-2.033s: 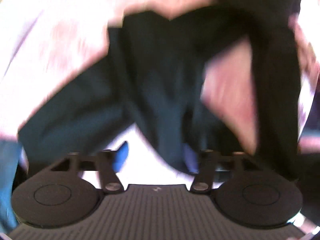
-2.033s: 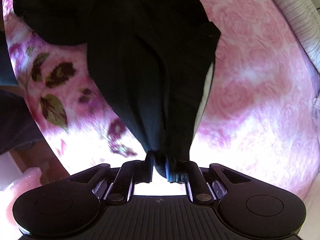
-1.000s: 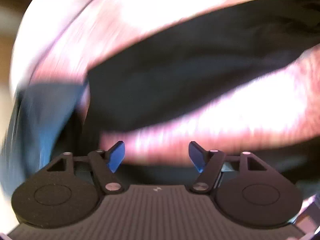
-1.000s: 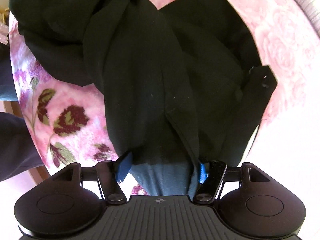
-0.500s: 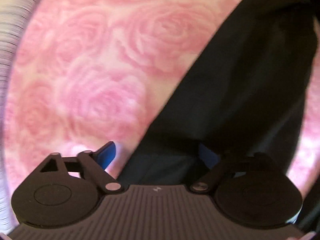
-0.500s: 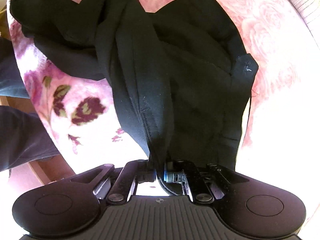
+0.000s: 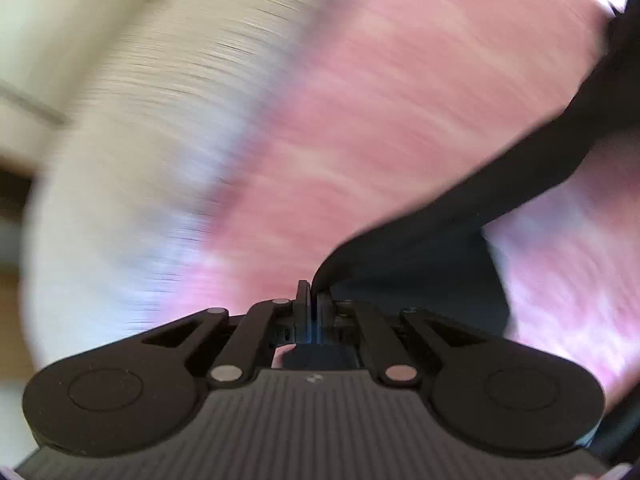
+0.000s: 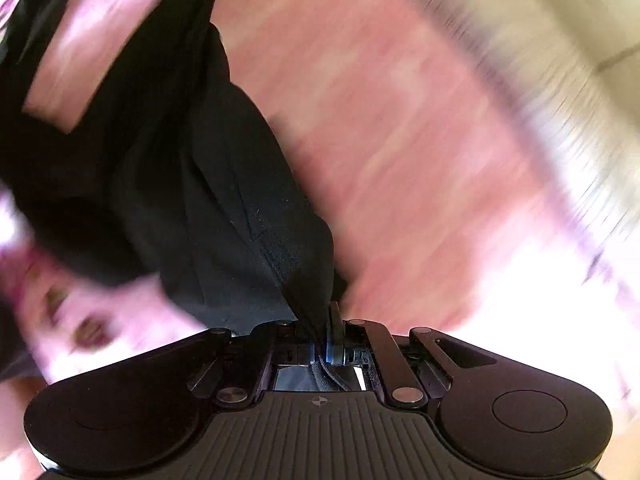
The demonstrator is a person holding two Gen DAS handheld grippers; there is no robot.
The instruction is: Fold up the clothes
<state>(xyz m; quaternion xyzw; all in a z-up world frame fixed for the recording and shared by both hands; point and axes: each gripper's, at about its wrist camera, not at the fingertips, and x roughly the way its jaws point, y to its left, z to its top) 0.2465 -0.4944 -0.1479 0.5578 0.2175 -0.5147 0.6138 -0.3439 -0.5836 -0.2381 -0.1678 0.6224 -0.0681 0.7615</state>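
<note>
Above one pink rose-print bedspread [image 7: 400, 100], one black garment [image 8: 224, 200] hanging between two grippers, left gripper [image 7: 313, 300] clamped on one edge, right gripper [image 8: 325, 330] clamped on another, both views motion-blurred.

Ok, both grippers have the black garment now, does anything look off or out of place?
Nothing stands out. The left gripper and right gripper are each shut on the black garment, which hangs bunched over the pink floral cover. Motion blur hides detail.

Pink bedding [image 7: 392, 112] smeared by motion blur in both views, black garment [image 8: 224, 200] cut off by frame edges, its shape unreadable
</note>
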